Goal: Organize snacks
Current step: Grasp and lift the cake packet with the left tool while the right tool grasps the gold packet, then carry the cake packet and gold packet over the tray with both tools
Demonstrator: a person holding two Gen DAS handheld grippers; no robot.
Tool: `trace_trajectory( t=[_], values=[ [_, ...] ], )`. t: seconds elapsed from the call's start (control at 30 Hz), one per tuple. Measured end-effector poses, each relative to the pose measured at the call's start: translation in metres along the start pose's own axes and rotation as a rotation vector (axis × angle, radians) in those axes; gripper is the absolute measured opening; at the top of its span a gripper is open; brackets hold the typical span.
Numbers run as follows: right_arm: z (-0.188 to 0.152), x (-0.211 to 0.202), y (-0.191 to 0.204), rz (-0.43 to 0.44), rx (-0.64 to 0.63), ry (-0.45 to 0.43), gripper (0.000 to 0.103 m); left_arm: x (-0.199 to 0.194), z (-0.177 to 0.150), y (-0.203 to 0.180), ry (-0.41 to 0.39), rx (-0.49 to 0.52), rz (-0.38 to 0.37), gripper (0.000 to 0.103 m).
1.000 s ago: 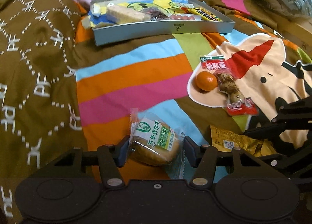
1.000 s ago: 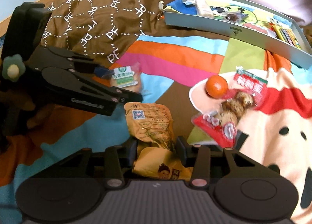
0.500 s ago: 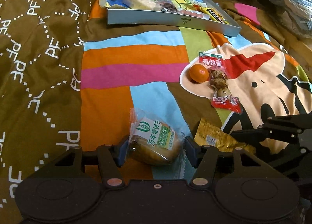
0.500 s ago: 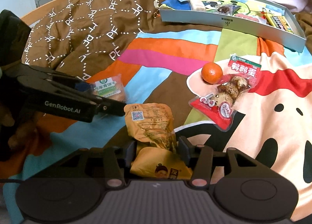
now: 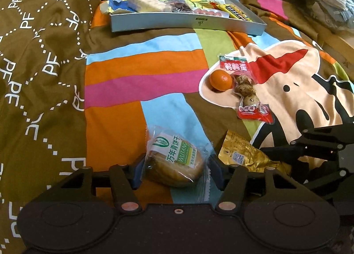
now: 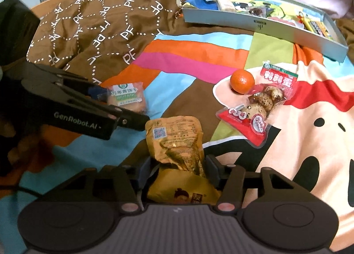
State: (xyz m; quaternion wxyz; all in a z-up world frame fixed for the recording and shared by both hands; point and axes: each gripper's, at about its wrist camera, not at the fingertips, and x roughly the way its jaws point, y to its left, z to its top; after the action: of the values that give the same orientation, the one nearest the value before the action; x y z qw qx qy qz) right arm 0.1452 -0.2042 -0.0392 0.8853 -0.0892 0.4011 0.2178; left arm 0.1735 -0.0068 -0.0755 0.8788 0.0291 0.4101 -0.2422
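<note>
I see a round golden biscuit in clear wrap w/ green-white label (image 5: pixel 174 163), pinched between my left gripper (image 5: pixel 174 171) pads. A crumpled yellow foil snack pouch (image 6: pixel 177 143) w/ QR code sits squeezed in my right gripper (image 6: pixel 178 171). On the bedspread lie a small orange mandarin (image 5: pixel 220 80) and, touching it, a red-edged clear pack of speckled eggs (image 5: pixel 245 90). Farther back, a shallow grey tray (image 5: pixel 188 22) holds several bright wrapped snacks.
</note>
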Motion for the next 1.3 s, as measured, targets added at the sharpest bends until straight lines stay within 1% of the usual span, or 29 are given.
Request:
trace_trajectory(
  t=[0.33,0.73,0.83,0.93,1.1,1.3],
  values=[
    [-0.001,-0.004,0.005,-0.03,-0.04,-0.01,0.047,-0.001,0.001,0.004,-0.012,-0.032,-0.018,0.058],
    [-0.006,-0.017,0.007,-0.11,-0.098,-0.051,0.046,-0.003,0.001,0.005,-0.039,-0.071,-0.034,0.057],
    [-0.007,-0.021,0.007,-0.133,-0.117,-0.075,0.046,-0.007,0.0,0.004,-0.074,-0.097,-0.041,0.057],
    [-0.007,-0.024,0.008,-0.156,-0.142,-0.104,0.046,-0.013,0.001,0.002,-0.131,-0.115,-0.042,0.057],
    [-0.003,-0.033,0.003,-0.182,-0.157,-0.152,0.046,-0.017,0.008,0.002,-0.207,-0.178,-0.058,0.057],
    [0.013,-0.041,-0.019,-0.197,-0.12,-0.197,0.046,-0.014,0.033,-0.013,-0.246,-0.15,-0.056,0.057]
  ],
)
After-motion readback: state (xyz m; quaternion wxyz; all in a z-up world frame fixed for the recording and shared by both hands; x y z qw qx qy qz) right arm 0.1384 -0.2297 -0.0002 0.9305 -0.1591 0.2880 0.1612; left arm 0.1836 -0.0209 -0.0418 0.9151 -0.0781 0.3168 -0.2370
